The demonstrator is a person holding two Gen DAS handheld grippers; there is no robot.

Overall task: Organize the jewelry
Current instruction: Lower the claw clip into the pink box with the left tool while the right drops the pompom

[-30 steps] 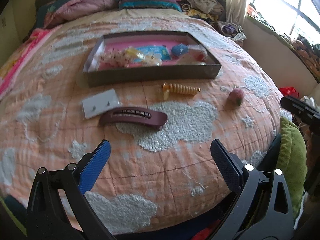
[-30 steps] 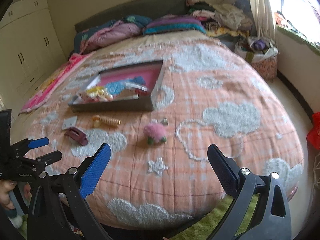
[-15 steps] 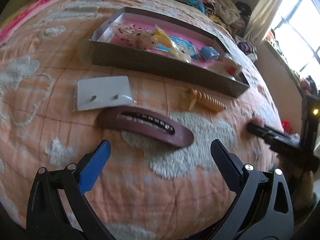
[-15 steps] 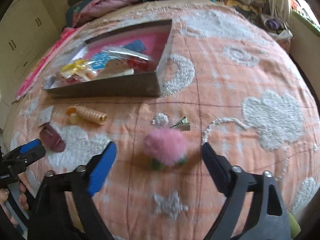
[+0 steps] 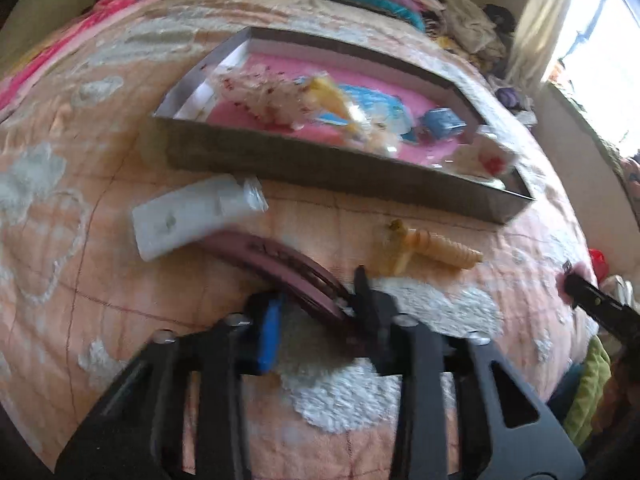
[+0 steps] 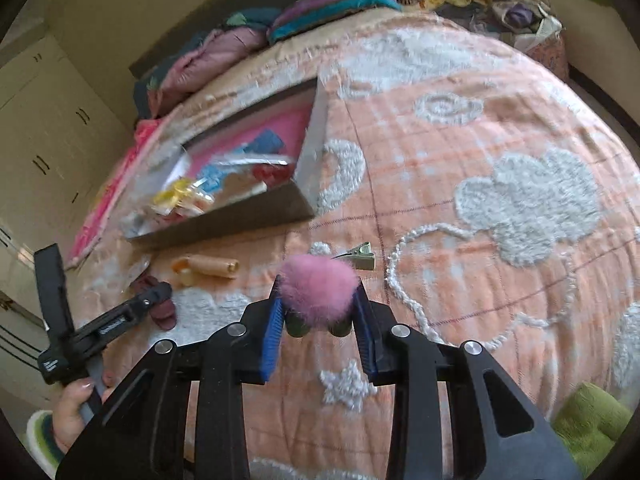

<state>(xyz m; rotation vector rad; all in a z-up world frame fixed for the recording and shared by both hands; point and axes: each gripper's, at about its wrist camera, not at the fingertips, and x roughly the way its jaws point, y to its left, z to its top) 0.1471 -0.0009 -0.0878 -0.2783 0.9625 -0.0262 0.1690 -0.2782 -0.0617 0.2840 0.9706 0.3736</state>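
My left gripper is shut on the near end of a maroon hair clip that lies on the peach bedspread. My right gripper is shut on a pink fluffy pom-pom clip; its metal clip end sticks out behind. The open jewelry box with a pink lining holds several packets and also shows in the right wrist view. A white earring card and a beige spiral hair tie lie in front of the box.
The left gripper and the hand holding it show in the right wrist view. Pillows and folded blankets pile at the head of the bed. A green cushion sits off the bed's near edge. A wardrobe stands to the left.
Both grippers moved forward and down to the bed and closed: the left on the maroon hair clip, the right on the pink pom-pom clip.
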